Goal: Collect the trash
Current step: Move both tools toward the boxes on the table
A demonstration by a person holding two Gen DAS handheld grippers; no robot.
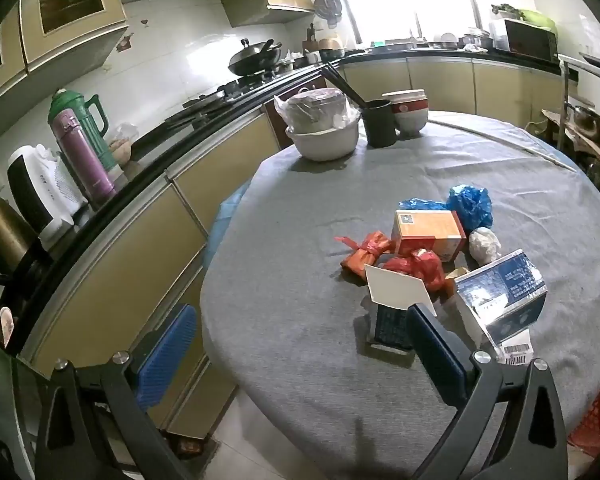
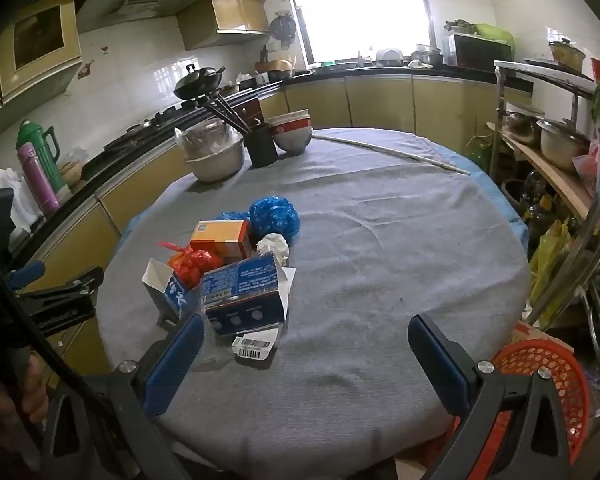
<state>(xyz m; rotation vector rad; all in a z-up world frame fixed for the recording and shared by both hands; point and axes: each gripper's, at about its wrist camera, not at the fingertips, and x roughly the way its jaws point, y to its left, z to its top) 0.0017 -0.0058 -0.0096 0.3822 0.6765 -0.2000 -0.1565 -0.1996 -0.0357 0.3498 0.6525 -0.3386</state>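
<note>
Blue box (image 2: 242, 298) lies just beyond the right gripper's (image 2: 306, 364) wide-apart jaws.

Matt grey woven cloth (image 2: 380, 240) over the counter, faintly creased. Crinkled glossy plastic: blue bag (image 2: 275, 216), red bag (image 2: 194, 264). Crumpled white paper ball (image 2: 274, 246). Smooth printed cardboard: orange box (image 2: 220, 236), blue carton (image 2: 242, 292). Red plastic lattice basket (image 2: 548, 384), lower right. Ribbed blue pads (image 1: 168, 354).

white bowl (image 1: 324, 140), black chopstick cup (image 1: 380, 122) and stacked bowls (image 1: 410, 114) on the table's far edge.
</note>
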